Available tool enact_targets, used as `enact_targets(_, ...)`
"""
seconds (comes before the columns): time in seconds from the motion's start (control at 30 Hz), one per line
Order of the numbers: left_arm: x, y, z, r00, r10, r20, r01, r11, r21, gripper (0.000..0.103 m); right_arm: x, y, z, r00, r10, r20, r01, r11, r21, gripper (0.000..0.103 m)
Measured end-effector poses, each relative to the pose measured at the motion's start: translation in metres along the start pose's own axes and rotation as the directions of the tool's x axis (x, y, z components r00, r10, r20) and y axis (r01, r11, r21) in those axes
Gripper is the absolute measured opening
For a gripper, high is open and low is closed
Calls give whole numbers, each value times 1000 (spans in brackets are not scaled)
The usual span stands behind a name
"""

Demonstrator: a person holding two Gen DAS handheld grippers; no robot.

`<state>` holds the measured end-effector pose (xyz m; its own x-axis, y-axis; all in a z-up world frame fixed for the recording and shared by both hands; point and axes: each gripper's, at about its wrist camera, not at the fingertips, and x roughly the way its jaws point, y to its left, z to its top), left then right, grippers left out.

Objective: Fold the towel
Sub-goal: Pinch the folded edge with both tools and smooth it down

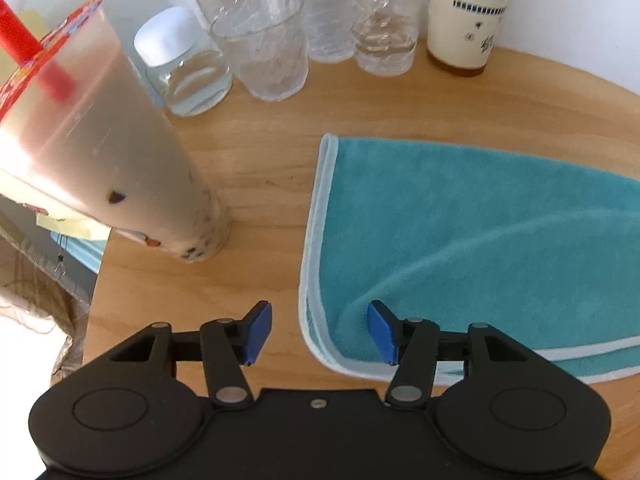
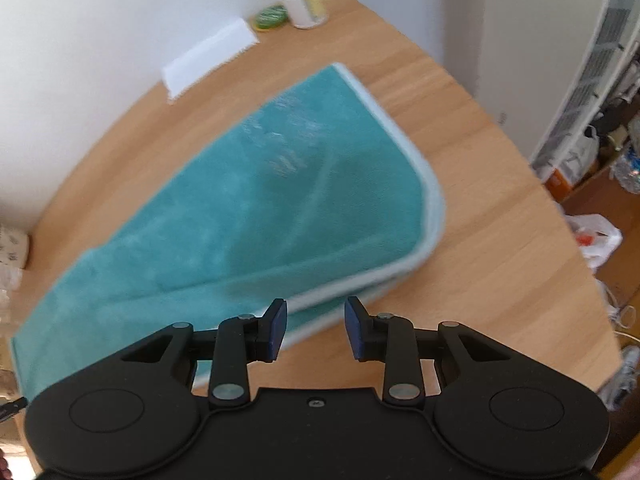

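A teal towel (image 1: 460,232) with a pale blue hem lies folded over on the wooden table (image 1: 248,168), two layers showing at its near edge. My left gripper (image 1: 320,330) is open just above the towel's near left corner, its right pad over the cloth and its left pad over bare wood. In the right wrist view the same towel (image 2: 260,208) stretches away to the left, its rounded corner at the right. My right gripper (image 2: 316,328) hangs open at the towel's near edge with nothing between its pads.
A tall milk tea cup (image 1: 100,152) with a red straw stands close on the left. Behind it are a glass jar (image 1: 184,68), a glass (image 1: 268,48), water bottles (image 1: 380,20) and a cream cup (image 1: 464,12). A white box (image 2: 208,56) and a small tub (image 2: 300,0) sit by the wall.
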<state>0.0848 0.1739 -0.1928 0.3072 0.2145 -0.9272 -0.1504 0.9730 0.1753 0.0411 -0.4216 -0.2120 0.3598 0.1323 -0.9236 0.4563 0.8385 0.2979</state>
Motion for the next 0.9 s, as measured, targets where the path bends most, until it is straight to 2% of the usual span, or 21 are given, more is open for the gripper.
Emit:
enact_targets(0.2,8,-9,5,1000,-15,14,15,1000,9,53,18,15,7,999,-43,25,42,998,52,36)
enact_targets(0.27,11,-13,4,1000,-20,16,20,1000,18,49,20,20,8,997,-68,39,66,995,71,35)
enact_targets(0.33,10,-17,2,999,-33,39,31,999,42,30,21,27,8,993,-108,36,106,993,57,33)
enact_targets(0.37,10,-20,1,998,-38,48,35,998,60,25,21,32,5,989,-142,38,140,989,41,28)
enact_targets(0.4,10,-24,-1,998,-40,58,35,996,83,13,23,38,2,983,-177,43,177,984,7,24)
enact_targets(0.43,9,-27,-4,997,-38,67,31,994,102,12,24,43,0,976,-212,51,213,977,-28,15)
enact_targets(0.5,9,-35,-9,996,-11,88,-1,990,142,10,28,57,-3,960,-272,59,277,955,-109,13)
enact_targets(0.53,9,-36,-9,996,-7,88,-7,988,152,9,29,61,-2,956,-290,44,293,949,-119,6)
enact_targets(0.57,9,-38,-9,996,-2,89,-13,987,163,9,27,62,-1,957,-288,35,290,950,-116,2)
enact_targets(0.6,9,-38,-9,996,1,89,-16,985,170,9,24,67,-2,955,-292,59,297,942,-157,3)
enact_targets(0.63,9,-38,-8,996,0,87,-15,985,169,9,21,71,-4,952,-295,85,306,931,-200,7)
enact_targets(0.7,7,-35,-7,997,-3,81,-11,985,171,10,14,88,-18,958,-263,111,286,884,-369,9)
enact_targets(0.73,4,-33,-6,997,3,83,-17,985,174,10,11,97,-25,962,-246,121,274,850,-451,21)
enact_targets(0.77,2,-32,-6,997,1,82,-15,985,172,11,7,107,-34,977,-184,106,212,825,-524,35)
enact_targets(0.8,-1,-30,-5,997,-4,80,-10,985,170,14,6,111,-37,983,-156,96,183,815,-550,37)
enact_targets(0.83,-3,-30,-5,997,-9,82,-5,985,171,21,7,125,-48,996,-68,58,89,755,-650,37)
enact_targets(0.87,-7,-29,-5,996,-14,88,-2,983,182,27,9,134,-55,998,-36,46,58,707,-705,37)
enact_targets(0.9,-9,-30,-6,995,-15,94,-4,979,202,37,13,147,-65,1000,-3,29,25,617,-786,37)
